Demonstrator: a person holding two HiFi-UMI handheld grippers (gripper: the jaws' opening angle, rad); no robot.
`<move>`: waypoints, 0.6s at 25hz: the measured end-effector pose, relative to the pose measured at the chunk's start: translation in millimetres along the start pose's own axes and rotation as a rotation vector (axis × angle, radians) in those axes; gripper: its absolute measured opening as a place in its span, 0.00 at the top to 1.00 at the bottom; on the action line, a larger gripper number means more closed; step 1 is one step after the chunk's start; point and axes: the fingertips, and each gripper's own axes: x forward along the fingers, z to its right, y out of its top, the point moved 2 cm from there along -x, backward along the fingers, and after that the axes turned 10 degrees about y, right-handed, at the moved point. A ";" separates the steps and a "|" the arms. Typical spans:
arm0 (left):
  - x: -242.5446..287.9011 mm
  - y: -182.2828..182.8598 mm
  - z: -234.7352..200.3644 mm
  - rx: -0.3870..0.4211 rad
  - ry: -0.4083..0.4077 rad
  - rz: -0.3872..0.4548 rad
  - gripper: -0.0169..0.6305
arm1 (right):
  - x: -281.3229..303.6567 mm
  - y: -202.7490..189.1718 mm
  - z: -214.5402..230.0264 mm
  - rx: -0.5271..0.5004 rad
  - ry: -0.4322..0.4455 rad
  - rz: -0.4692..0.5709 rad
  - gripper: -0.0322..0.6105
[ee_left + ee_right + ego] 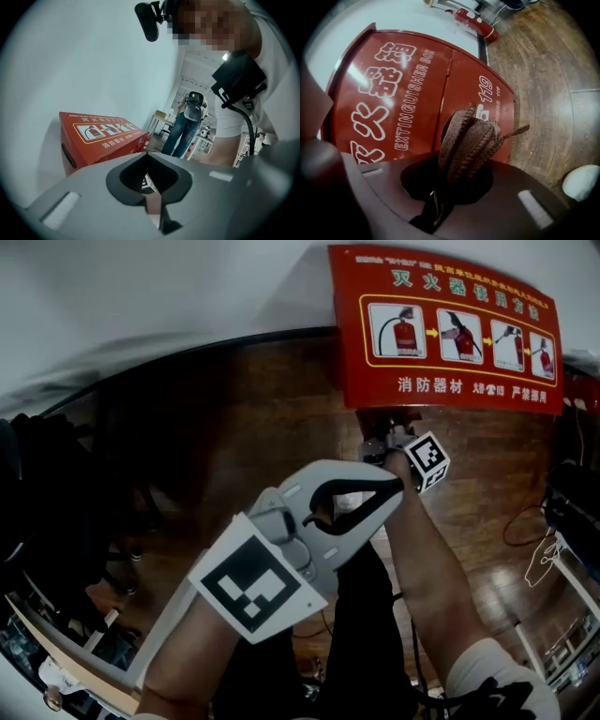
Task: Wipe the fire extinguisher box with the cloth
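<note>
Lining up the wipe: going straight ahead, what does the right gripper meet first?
Probably the lettered front of the red fire extinguisher box, led by the brown woven cloth in the right gripper.

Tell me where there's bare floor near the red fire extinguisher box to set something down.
Bare brown wooden floor lies left of the red rectangular fire extinguisher box, along the white wall. Crowded: loose cables and white frame on the right, dark clutter at far left.

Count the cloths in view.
1. A folded brown cloth is clamped in the right gripper, before the red fire extinguisher box. The left gripper holds none; others may be hidden.
</note>
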 end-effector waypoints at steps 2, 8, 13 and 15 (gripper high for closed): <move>2.8 -6.3 -2.8 -0.003 -0.001 0.001 0.98 | 8.0 -2.1 18.5 -0.010 -0.014 -0.015 0.88; 2.1 -37.0 -20.4 -0.027 0.012 0.007 0.98 | 27.7 -11.2 79.1 -0.076 -0.084 -0.079 0.88; 5.6 -57.4 -35.9 -0.033 0.035 0.035 0.98 | 37.2 -12.8 124.4 -0.149 -0.147 -0.164 0.88; 5.4 -60.3 -40.8 -0.024 0.034 0.040 0.98 | 37.6 -9.4 132.7 -0.172 -0.150 -0.183 0.88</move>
